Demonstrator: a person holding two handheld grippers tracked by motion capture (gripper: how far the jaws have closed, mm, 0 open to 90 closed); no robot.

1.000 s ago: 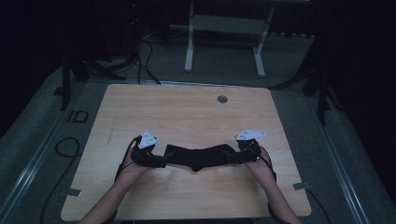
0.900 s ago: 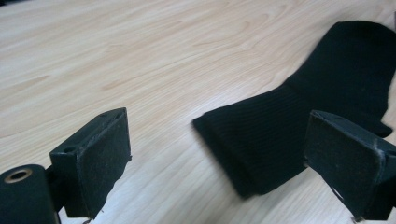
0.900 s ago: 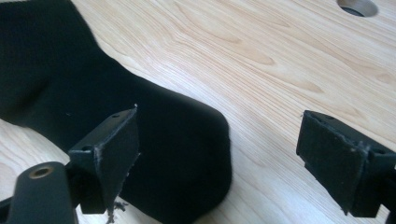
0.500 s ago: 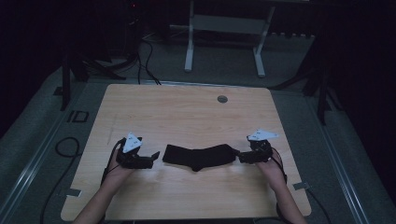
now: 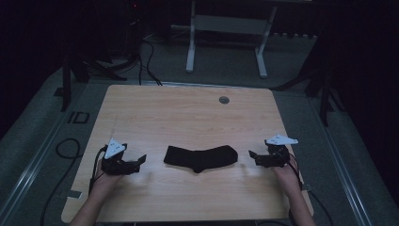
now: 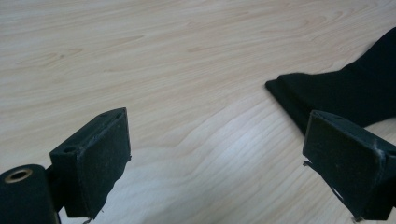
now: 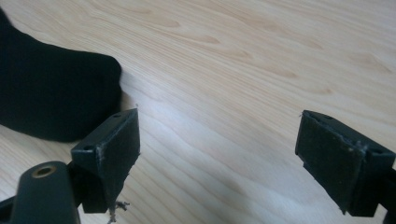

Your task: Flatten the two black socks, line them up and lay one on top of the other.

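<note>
On the wooden counter [image 5: 188, 117], a black sock [image 5: 200, 157] is lying flat near the front edge, midway between the two tools, bent slightly in the middle. The left hand-held gripper [image 5: 140, 160] is resting just off the sock's left end, its jaws standing wide apart and holding nothing; in the left gripper view the sock's [image 6: 345, 88] folded end is lying beyond the jaw on that view's right. The right hand-held gripper [image 5: 251, 155] is sitting a little off the sock's right end, its jaws also spread wide and empty; in the right gripper view the sock's [image 7: 51, 93] rounded end is showing just past the jaw on that view's left. A small round grommet [image 5: 224, 100] is sitting near the counter's far edge.
</note>
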